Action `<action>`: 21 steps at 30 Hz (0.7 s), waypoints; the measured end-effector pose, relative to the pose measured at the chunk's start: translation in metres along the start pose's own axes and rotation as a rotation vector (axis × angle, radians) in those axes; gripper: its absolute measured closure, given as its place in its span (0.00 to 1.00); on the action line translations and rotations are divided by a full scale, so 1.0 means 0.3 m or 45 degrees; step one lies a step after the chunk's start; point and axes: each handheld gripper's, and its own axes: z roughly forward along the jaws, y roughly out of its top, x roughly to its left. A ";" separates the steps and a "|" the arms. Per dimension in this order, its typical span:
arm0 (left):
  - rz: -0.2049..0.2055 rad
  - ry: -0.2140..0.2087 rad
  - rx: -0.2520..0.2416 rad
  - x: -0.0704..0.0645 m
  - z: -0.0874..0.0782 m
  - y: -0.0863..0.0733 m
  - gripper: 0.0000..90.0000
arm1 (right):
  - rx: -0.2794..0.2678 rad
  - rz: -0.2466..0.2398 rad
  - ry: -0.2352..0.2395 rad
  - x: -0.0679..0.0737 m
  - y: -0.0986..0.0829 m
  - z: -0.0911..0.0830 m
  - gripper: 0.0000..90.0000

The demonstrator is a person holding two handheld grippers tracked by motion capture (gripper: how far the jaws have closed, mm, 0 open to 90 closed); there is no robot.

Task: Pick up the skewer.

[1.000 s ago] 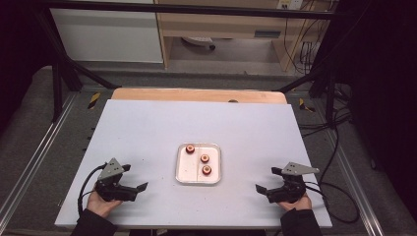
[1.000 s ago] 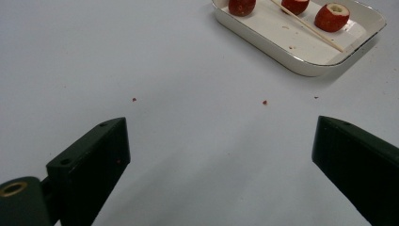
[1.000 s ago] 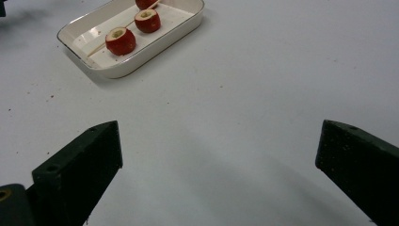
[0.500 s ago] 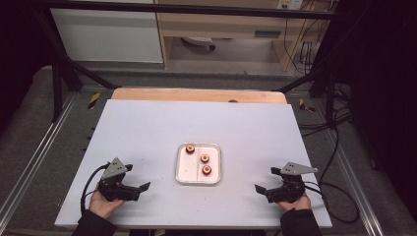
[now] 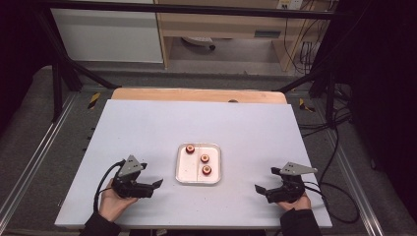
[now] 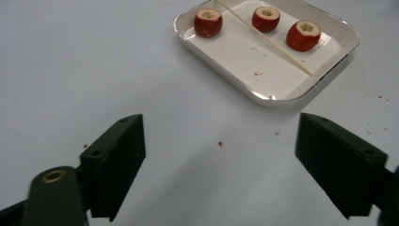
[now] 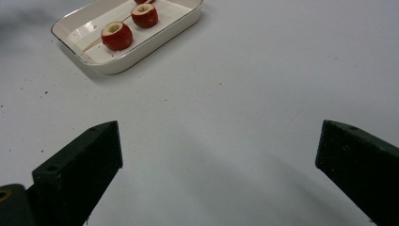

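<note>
Our left gripper (image 5: pixel 156 186) rests on the table (image 5: pixel 147 128), jaws apart, left of the tray (image 5: pixel 197 179) holding three red fruit pieces (image 5: pixel 204 158) and a skewer (image 6: pixel 263 36); our right gripper (image 5: pixel 259 190) rests right of it, jaws apart.

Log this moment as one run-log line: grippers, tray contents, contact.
left gripper: open, on table, clear of tray | right gripper: open, on table, clear of tray | tray: three cored red fruits, one skewer | contact: none
</note>
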 end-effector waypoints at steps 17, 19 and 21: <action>0.036 -0.014 0.066 -0.138 0.159 0.152 0.55 | 0.006 0.000 -0.005 0.001 0.000 0.000 0.02; 0.015 -0.026 0.061 -0.144 0.174 0.163 0.59 | 0.008 -0.005 -0.008 0.001 -0.001 0.001 0.02; 0.007 -0.028 0.052 -0.155 0.191 0.174 0.60 | 0.008 -0.002 -0.007 0.001 0.000 0.000 0.02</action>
